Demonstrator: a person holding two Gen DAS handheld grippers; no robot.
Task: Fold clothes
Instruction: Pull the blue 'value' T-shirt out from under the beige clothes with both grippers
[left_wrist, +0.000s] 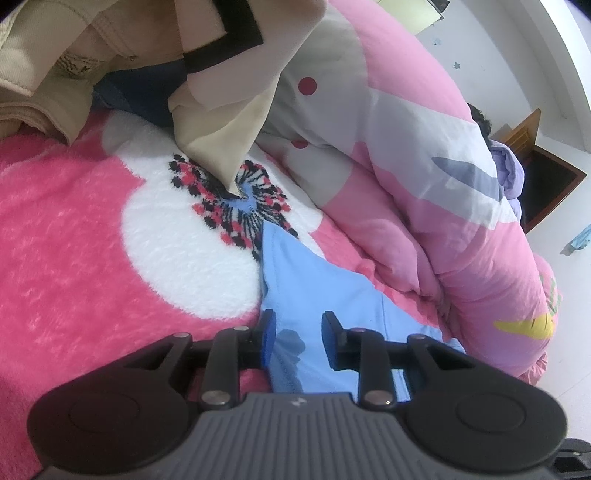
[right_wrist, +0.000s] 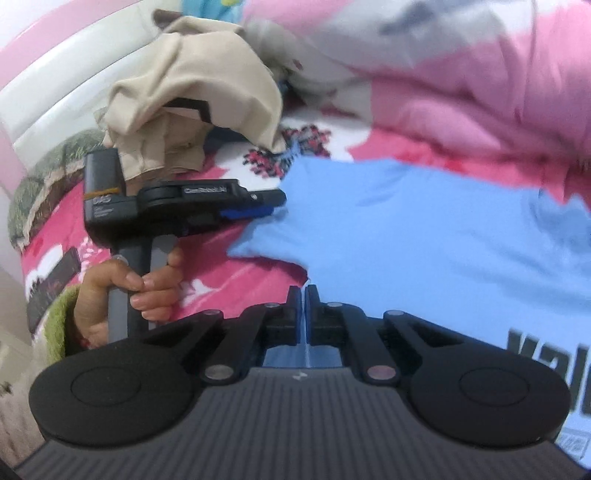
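A light blue shirt (left_wrist: 314, 280) (right_wrist: 406, 229) lies spread on a pink and white fleece blanket (left_wrist: 74, 240); black lettering shows on it at the lower right of the right wrist view. My left gripper (left_wrist: 299, 334) is open, its fingers straddling a narrow part of the shirt near its edge. Seen side-on in the right wrist view, the left gripper (right_wrist: 258, 208) sits at the shirt's left corner, held by a hand (right_wrist: 147, 291). My right gripper (right_wrist: 303, 299) is shut on a fold of the blue shirt's near edge.
A heap of beige clothes (left_wrist: 55, 74) (right_wrist: 192, 85) lies beyond the shirt, over something dark blue. A bulky pink and grey quilt (left_wrist: 443, 184) (right_wrist: 443, 74) borders the shirt's far side. A white padded headboard (right_wrist: 74, 74) stands at left. A dark flat object (right_wrist: 55, 273) lies on the blanket.
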